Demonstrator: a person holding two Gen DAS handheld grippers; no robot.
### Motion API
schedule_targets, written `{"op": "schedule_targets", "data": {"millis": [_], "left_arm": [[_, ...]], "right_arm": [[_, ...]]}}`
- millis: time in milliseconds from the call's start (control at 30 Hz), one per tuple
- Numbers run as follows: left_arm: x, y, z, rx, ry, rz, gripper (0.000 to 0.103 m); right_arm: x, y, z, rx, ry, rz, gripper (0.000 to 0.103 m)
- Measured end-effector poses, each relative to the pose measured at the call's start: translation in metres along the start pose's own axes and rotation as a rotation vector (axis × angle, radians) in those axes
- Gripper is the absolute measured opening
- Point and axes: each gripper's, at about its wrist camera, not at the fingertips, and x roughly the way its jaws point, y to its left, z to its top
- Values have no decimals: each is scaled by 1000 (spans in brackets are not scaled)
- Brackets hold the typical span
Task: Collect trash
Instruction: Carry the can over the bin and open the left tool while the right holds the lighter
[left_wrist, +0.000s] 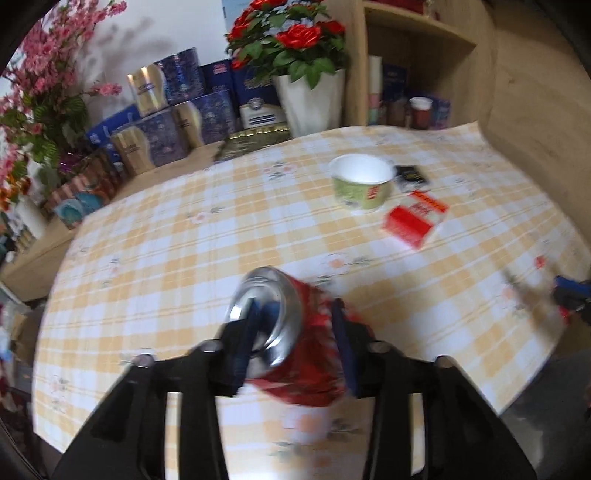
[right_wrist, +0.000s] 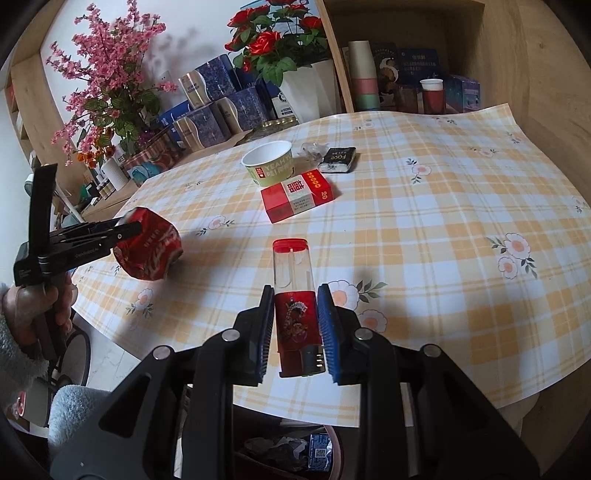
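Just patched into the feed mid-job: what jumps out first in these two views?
The crushed red can, clamped in the left claw and lifted above the table's left edge. Next, the red lighter between the fingers of the right claw, over the checked cloth at the near edge. Behind them a paper bowl, a red cigarette pack and a black tissue pack cluster mid-table.

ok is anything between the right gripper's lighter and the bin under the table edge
Nothing visible. The right gripper holds the lighter at the table's near edge, and the bin shows just below that edge. The left gripper with the can is off to the left.
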Motion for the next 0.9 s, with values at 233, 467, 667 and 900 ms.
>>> {"op": "schedule_targets", "data": {"millis": [233,467,667,900], "left_arm": [[15,19,-11,-87,69,-67,18],[-24,3,-16,-67,21,-131,17],[-72,-20,-16,-28,-33,-206,17],[-114,-56,-43,9,-56,-272,17]], "right_arm": [[3,1,2,0,3,-1,27],[-11,9,4,-18,-17,3,27],[-34,18,1,-32,-44,13,27],[-68,25,-13,-43,-73,13,27]]}}
